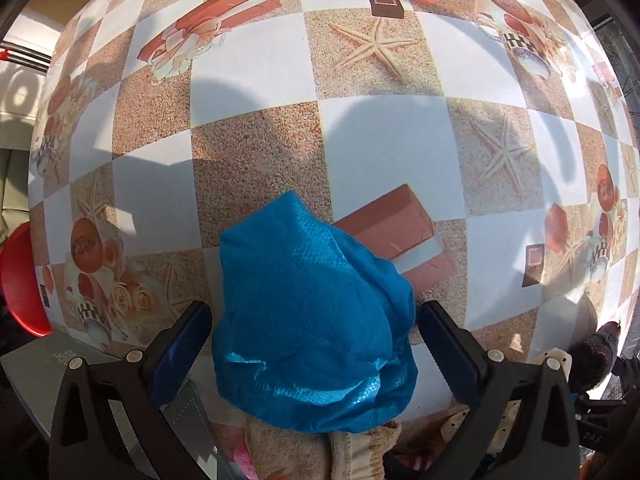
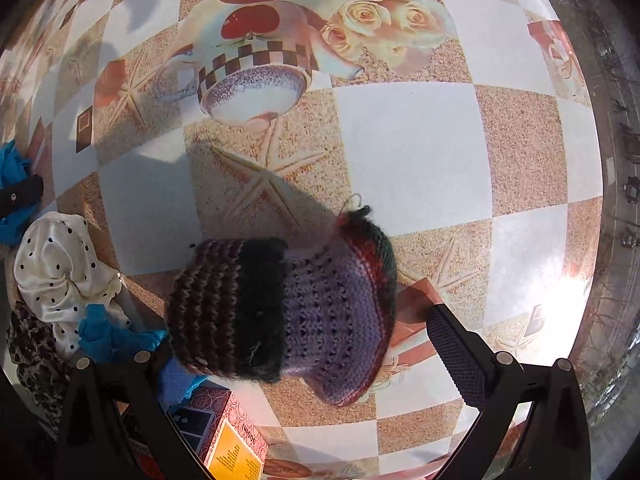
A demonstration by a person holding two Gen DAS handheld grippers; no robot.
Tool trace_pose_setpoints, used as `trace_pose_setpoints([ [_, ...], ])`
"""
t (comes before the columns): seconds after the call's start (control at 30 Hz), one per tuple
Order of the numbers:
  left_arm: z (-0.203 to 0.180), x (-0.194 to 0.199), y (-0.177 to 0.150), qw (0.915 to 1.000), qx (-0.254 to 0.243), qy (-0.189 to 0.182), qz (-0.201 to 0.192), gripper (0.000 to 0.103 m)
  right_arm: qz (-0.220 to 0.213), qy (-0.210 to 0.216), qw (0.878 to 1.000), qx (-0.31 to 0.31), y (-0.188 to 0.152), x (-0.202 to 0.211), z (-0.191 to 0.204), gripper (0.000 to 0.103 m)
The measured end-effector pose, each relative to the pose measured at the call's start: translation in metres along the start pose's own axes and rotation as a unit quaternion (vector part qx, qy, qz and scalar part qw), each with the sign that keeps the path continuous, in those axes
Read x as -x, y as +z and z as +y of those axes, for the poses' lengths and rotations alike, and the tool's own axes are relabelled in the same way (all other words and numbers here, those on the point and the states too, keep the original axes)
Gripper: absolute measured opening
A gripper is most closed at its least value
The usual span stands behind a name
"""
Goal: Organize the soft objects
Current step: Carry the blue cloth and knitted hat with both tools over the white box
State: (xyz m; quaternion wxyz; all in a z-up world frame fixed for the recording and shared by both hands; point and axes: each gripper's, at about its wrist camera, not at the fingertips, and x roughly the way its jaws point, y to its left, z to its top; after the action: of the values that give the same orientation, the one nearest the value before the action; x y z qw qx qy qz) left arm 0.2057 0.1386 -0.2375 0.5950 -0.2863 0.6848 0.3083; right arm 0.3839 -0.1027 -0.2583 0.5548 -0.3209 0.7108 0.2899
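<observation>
Bright blue cloth (image 1: 312, 320); knit hat (image 2: 280, 308) banded brown, black, lilac, red-green; white satin (image 2: 60, 264) black-dotted; worktop (image 1: 380, 136) checked white and sandy.

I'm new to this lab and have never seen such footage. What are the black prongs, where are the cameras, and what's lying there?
The black prongs are the two fingers of handheld grippers, one in each of a person's hands. Each picture comes from a fisheye camera on a gripper, looking along its fingers. The left gripper stands open around a crumpled blue cloth. The right gripper is open around a striped knitted wool hat. Both lie on a checkered printed tablecloth. Beside the hat lie a white polka-dot satin cloth and an orange-yellow carton.
</observation>
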Motion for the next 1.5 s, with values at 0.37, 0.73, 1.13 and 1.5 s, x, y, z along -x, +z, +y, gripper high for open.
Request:
trace_pose_setpoints([
  [0.37,-0.001,-0.01,0.006,0.9991,0.02,-0.031,0.022,0.103,-0.012,0.003,1.0,-0.016,0.022,0.005,0.019,0.103],
  [0.73,-0.022,0.034,-0.012,0.9972,-0.03,-0.046,-0.05,0.034,-0.051,0.028,0.998,-0.027,0.003,0.039,0.004,0.058],
  [1.13,-0.025,0.119,-0.068,0.985,-0.065,-0.064,-0.146,0.034,-0.128,0.074,0.988,-0.045,-0.028,0.123,-0.002,0.059],
  [1.5,-0.002,0.165,-0.161,0.9736,-0.099,-0.095,-0.183,0.034,-0.158,0.082,0.984,-0.013,-0.082,0.166,0.048,0.059],
])
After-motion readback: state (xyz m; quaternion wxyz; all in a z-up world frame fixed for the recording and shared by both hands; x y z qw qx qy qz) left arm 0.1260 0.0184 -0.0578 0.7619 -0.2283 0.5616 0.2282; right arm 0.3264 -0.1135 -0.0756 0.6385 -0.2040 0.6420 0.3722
